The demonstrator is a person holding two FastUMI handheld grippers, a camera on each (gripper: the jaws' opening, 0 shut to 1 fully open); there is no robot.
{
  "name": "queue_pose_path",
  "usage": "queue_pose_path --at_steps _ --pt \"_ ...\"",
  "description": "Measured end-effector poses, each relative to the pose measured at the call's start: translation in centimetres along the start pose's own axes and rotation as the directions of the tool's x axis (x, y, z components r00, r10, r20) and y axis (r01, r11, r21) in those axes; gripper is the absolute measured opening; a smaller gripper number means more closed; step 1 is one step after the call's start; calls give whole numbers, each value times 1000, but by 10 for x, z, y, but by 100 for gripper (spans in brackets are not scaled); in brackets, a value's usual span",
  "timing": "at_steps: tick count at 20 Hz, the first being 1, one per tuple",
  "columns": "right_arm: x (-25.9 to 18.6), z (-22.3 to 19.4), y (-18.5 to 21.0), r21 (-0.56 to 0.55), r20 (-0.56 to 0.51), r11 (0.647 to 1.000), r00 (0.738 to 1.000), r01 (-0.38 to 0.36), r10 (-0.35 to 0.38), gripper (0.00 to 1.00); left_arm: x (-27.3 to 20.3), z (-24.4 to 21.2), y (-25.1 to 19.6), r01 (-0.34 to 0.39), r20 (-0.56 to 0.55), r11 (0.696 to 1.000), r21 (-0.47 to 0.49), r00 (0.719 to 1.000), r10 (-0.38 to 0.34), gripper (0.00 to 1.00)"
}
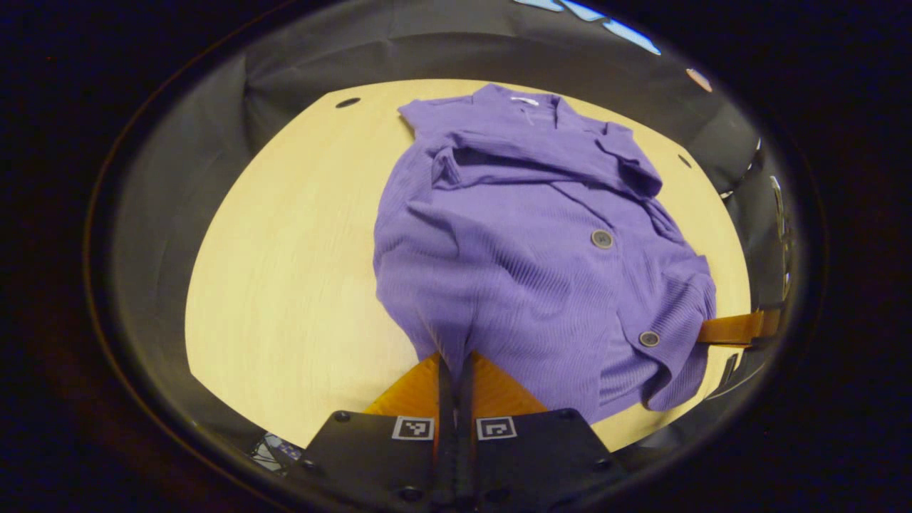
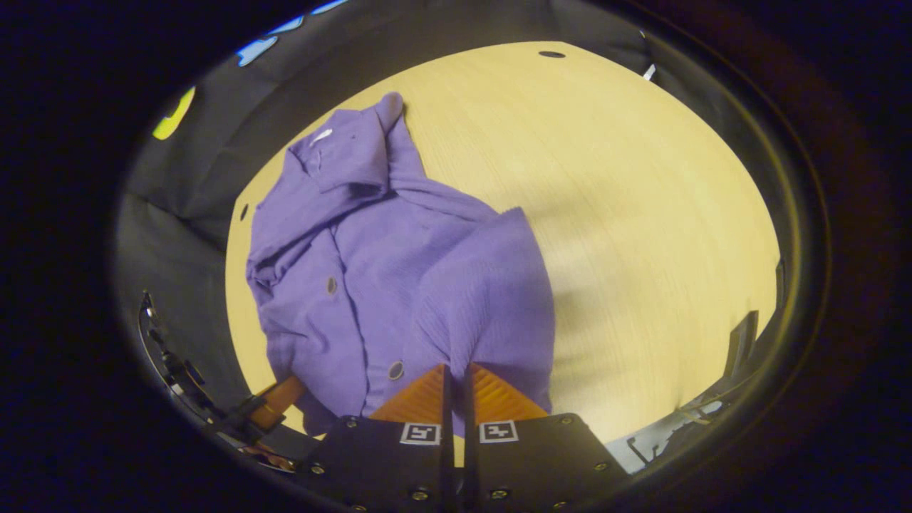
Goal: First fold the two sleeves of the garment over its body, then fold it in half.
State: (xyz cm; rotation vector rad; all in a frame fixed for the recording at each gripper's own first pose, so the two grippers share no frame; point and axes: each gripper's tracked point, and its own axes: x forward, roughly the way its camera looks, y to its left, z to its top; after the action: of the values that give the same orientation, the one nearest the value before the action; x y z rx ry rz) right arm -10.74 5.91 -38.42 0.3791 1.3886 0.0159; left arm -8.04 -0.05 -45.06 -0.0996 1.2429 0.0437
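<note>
A purple ribbed button-up garment (image 1: 527, 242) lies front up on the pale wooden table (image 1: 285, 271), collar at the far end. One sleeve (image 1: 499, 160) is folded across its chest. My left gripper (image 1: 456, 356) is shut on the near hem, which rises off the table into its orange fingers. In the left gripper view the right gripper's orange finger (image 1: 734, 329) meets the hem's other corner. In the right gripper view the garment (image 2: 370, 271) stretches away to the left, and my right gripper (image 2: 456, 369) is shut on its lifted hem. The left gripper's finger (image 2: 279, 399) shows at the lower left.
The table (image 2: 641, 214) spreads wide and bare to the right of the garment. Small dark holes (image 1: 348, 102) (image 2: 551, 54) sit near its far edge. Black cloth walls ring the table. Dark equipment (image 2: 741, 342) stands past the table's right edge.
</note>
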Motion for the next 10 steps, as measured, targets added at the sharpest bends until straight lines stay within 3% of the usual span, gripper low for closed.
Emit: queue_pose_path --at_steps 5,10 --pt "-14 40 41 -9 46 998 997 -64 64 5 -9 44 -2 6 66 1000 27 998 -8 7" --pt "-25 88 75 -54 106 994 989 -98 104 5 -18 106 1 32 133 999 -22 991 -28 7"
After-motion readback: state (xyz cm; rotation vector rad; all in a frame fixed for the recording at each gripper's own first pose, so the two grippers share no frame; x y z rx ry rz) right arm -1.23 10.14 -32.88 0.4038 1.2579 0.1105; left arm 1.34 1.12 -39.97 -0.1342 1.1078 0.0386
